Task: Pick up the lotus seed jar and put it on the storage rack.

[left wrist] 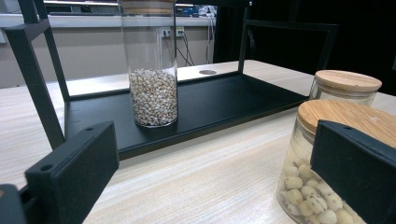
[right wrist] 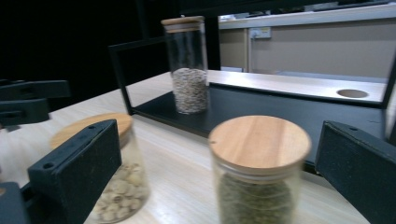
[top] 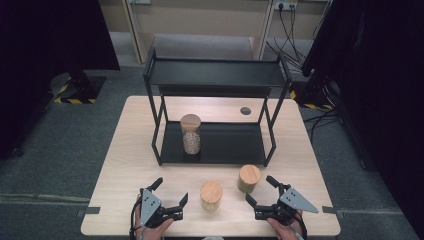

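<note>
Floor: grey carpet [top: 75, 150] around the table.
Table: light wood top [top: 130, 150], a round hole [top: 245, 110] near its far edge.
Wall: beige panels [top: 200, 20] at the back, sockets [top: 285, 5] with cables [top: 290, 37] hanging.
Sides: dark curtains [top: 45, 35] left and right.
Tape: yellow-black strips [top: 75, 100] on the floor.

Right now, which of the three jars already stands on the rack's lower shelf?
The tall jar of brown grains; both short jars, and, stand on the table.

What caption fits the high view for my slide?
Both open grippers, left and right, flank two short lidded jars before a black shelf holding a tall jar.
</note>
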